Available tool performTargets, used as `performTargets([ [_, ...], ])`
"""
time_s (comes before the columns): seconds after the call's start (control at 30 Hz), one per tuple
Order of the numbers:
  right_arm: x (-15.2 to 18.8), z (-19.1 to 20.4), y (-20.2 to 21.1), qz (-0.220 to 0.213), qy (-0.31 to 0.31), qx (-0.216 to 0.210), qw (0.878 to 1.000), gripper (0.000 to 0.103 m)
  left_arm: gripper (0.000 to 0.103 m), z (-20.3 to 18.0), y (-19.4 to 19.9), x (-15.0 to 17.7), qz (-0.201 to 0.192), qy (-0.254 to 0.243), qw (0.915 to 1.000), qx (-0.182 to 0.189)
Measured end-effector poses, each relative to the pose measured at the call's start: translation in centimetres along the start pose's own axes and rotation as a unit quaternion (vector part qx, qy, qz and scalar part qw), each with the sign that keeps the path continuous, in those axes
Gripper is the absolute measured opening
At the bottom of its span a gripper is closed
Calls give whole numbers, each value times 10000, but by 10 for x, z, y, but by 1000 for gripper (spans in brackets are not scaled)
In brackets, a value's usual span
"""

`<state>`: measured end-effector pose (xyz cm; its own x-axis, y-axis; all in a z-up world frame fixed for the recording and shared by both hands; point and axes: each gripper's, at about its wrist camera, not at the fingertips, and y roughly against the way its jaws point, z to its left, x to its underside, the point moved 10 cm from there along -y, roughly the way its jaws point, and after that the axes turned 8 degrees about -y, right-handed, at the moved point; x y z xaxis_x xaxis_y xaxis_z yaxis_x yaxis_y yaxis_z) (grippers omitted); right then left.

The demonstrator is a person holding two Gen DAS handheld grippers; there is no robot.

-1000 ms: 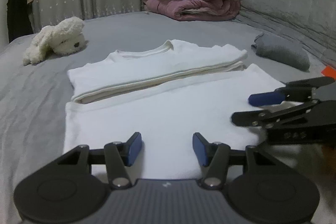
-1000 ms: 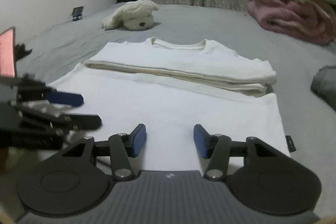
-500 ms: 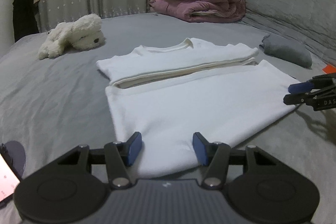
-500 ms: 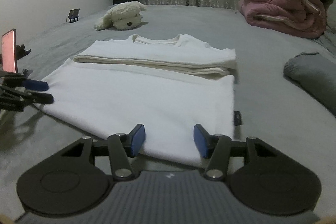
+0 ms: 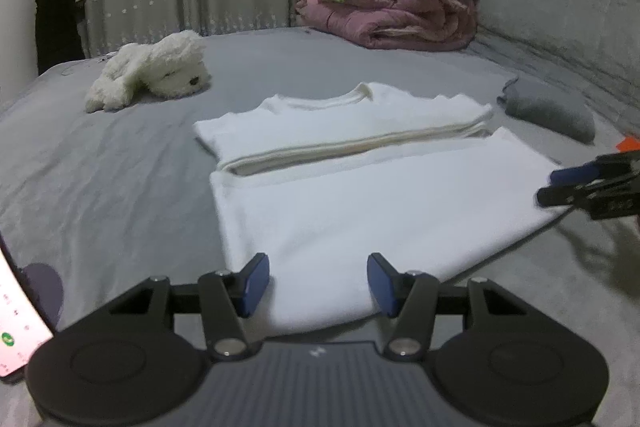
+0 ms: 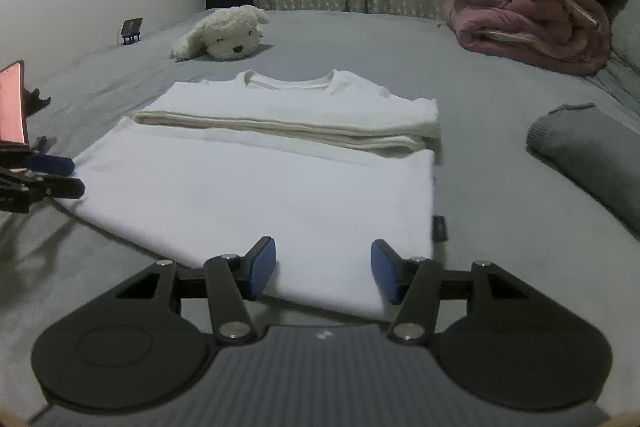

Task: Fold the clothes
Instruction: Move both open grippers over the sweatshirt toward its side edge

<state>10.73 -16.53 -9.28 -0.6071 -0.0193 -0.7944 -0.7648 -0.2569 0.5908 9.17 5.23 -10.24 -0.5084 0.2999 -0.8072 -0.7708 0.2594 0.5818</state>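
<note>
- Left wrist view: your left gripper (image 5: 318,281) hangs wide open and empty over the near left corner of the white shirt (image 5: 360,203).
- Right wrist view: your right gripper (image 6: 323,269) gapes equally wide, gripping nothing, at the white shirt's (image 6: 256,187) near right corner.

Your grey bed (image 5: 120,167) carries a white shirt (image 5: 360,203), a plush dog (image 5: 156,75), a pink quilt (image 5: 392,19) and a grey roll (image 5: 548,109).
</note>
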Motion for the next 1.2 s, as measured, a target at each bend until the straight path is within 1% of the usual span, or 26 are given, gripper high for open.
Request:
performTargets([
  [0.37, -10, 46, -17, -17, 157, -264, 9995, 57, 56, -28, -19, -14, 29, 35, 9997, 242],
  [0.47, -9, 54, -22, 21, 197, -287, 9994, 57, 56, -31, -25, -12, 98, 37, 9997, 233],
  [0.57, -5, 56, -24, 71, 293, -264, 9992, 57, 56, -31, -27, -7, 181, -74, 9996, 187],
  [0.67, -2, 51, -22, 82, 328, -273, 9991, 58, 57, -25, -25, -4, 194, -129, 9996, 150],
  [0.83, 1, 28, -13, 85, 169, -231, 9996, 60, 58, -8, -14, 7, 195, -172, 9996, 56],
  [0.9, 3, 18, -9, 80, 140, -170, 9997, 60, 59, -1, -8, 12, 159, -175, 9997, 104],
  [1.07, 8, -9, 4, 52, 48, -48, 10000, 60, 59, 6, 8, 23, 153, -358, 9990, 221],
  [1.13, 9, -18, 11, 35, -38, -32, 10000, 60, 61, 8, 12, 27, 208, -478, 9985, 138],
  [1.17, 9, -20, 14, 25, -68, -34, 10000, 60, 65, 10, 13, 30, 262, -530, 9982, 77],
  [1.2, 9, -23, 16, 16, -95, -36, 9999, 60, 65, 12, 13, 33, 328, -498, 9982, 84],
])
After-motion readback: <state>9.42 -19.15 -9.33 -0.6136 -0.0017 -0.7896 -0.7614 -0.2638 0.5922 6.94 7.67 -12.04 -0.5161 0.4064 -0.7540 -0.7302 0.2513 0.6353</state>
